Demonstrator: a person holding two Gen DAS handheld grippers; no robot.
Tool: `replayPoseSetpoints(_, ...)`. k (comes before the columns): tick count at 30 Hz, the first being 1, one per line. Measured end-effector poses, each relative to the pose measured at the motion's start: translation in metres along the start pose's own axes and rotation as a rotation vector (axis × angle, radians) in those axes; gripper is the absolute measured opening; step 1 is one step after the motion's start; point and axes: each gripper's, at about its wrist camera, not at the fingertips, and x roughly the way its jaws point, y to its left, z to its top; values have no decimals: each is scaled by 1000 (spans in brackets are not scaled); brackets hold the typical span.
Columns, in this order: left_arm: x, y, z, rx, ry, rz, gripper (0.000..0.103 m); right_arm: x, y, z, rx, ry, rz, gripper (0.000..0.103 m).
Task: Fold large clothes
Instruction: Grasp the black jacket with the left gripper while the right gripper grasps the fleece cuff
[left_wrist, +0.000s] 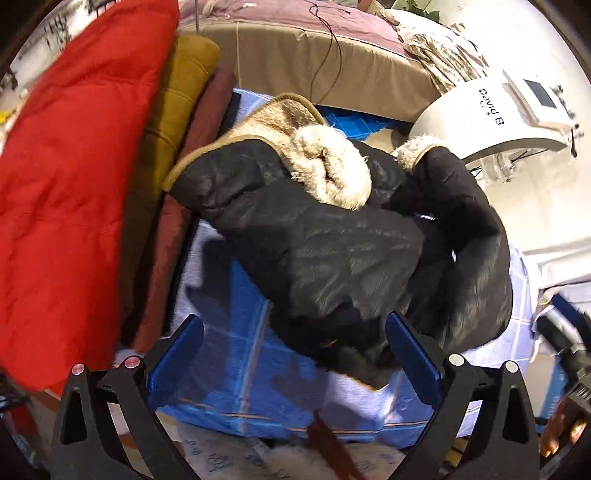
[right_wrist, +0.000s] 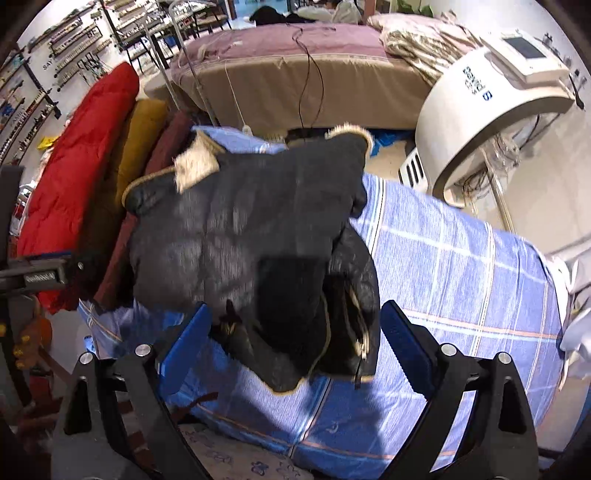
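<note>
A black jacket (left_wrist: 332, 251) with a cream fur collar (left_wrist: 325, 162) lies bunched on a blue checked sheet (left_wrist: 236, 354). It shows in the right wrist view (right_wrist: 251, 236) too, roughly folded, with a loose corner hanging toward me. My left gripper (left_wrist: 295, 354) is open, its blue pads (left_wrist: 177, 354) either side of the jacket's near edge, holding nothing. My right gripper (right_wrist: 295, 343) is open too, its pads (right_wrist: 402, 343) straddling the jacket's near corner without clamping it.
A stack of folded clothes stands at the left: red (left_wrist: 74, 177), mustard (left_wrist: 173, 110) and maroon (left_wrist: 184, 221). A white domed machine (right_wrist: 491, 110) stands at the right. A beige bed with a purple cover (right_wrist: 280, 59) is behind. The left gripper's body (right_wrist: 40, 273) shows at the left edge.
</note>
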Motion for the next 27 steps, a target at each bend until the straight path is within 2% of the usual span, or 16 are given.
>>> replayPoseSetpoints(2,24,-2,7,-30,85,-47,97,1,0,36,-30,-50,16,92)
replayPoseSetpoints(5,60,-7,9,-101,211,-154,97,24,11,89,-122,-75,39,92)
replayPoseSetpoints(6,72,-11,9,-116,246,-194,96,42,17,111,-156,-62,76,92)
replayPoseSetpoints(8,87,-14,9,-148,289,-222,94,77,32,144,-174,18,159,92)
replayPoseSetpoints(10,97,-19,10,-165,289,-235,93,119,56,166,-176,129,279,92)
replayPoseSetpoints(13,107,-24,10,-161,295,-223,84,188,103,172,-227,289,309,92)
replayPoseSetpoints(14,106,-28,13,-160,302,-226,81,213,121,169,-275,331,266,92)
replayPoseSetpoints(16,112,-32,14,-155,311,-224,72,245,138,154,-323,366,126,92)
replayPoseSetpoints(17,115,-34,14,-147,309,-224,68,255,139,144,-324,380,111,92)
replayPoseSetpoints(18,118,-36,13,-146,313,-219,57,261,137,137,-298,394,150,89)
replayPoseSetpoints(19,121,-37,10,-149,322,-210,52,262,130,131,-259,401,208,82)
replayPoseSetpoints(20,122,-38,7,-153,320,-207,43,256,120,126,-209,396,279,56)
replayPoseSetpoints(21,122,-40,6,-151,316,-208,36,250,110,123,-167,379,315,40)
replayPoseSetpoints(24,113,-45,1,-113,290,-222,22,204,64,116,-46,247,328,28)
replayPoseSetpoints(25,106,-44,1,-99,274,-220,20,180,41,112,10,189,342,27)
replayPoseSetpoints(27,81,-45,4,-49,192,-187,16,133,-11,104,129,83,350,25)
